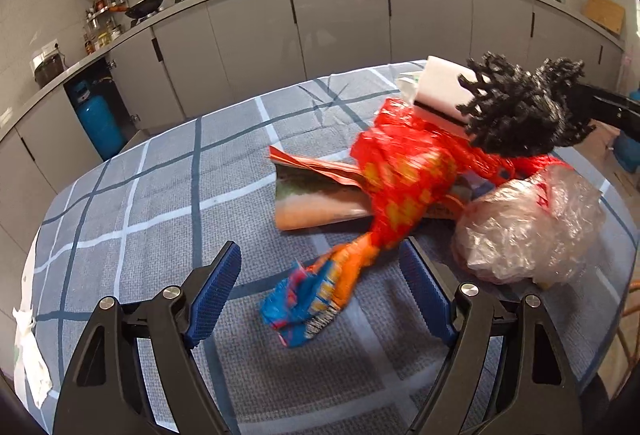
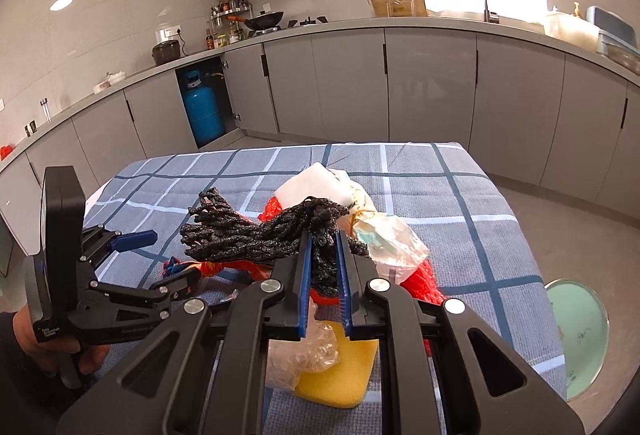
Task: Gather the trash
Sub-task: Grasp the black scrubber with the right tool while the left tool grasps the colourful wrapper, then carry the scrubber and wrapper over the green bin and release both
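Note:
My right gripper [image 2: 323,239] is shut on a black knotted yarn bundle [image 2: 264,235] and holds it above the table; the bundle also shows in the left wrist view [image 1: 520,107]. Under it lies a pile of trash: a red plastic bag [image 1: 408,171], a crumpled snack wrapper [image 1: 308,299], a paper booklet [image 1: 316,199], a clear plastic bag [image 1: 528,227], white foam [image 2: 316,187] and a yellow sponge [image 2: 340,375]. My left gripper [image 1: 320,295] is open, its pads on either side of the snack wrapper, low over the tablecloth. It also shows in the right wrist view [image 2: 160,255].
The table has a blue-grey checked cloth [image 1: 160,203]. A white tissue [image 1: 28,355] lies at its left edge. A pale green round bin lid [image 2: 576,335] sits on the floor to the right. Grey kitchen cabinets and a blue gas cylinder [image 2: 202,107] stand behind.

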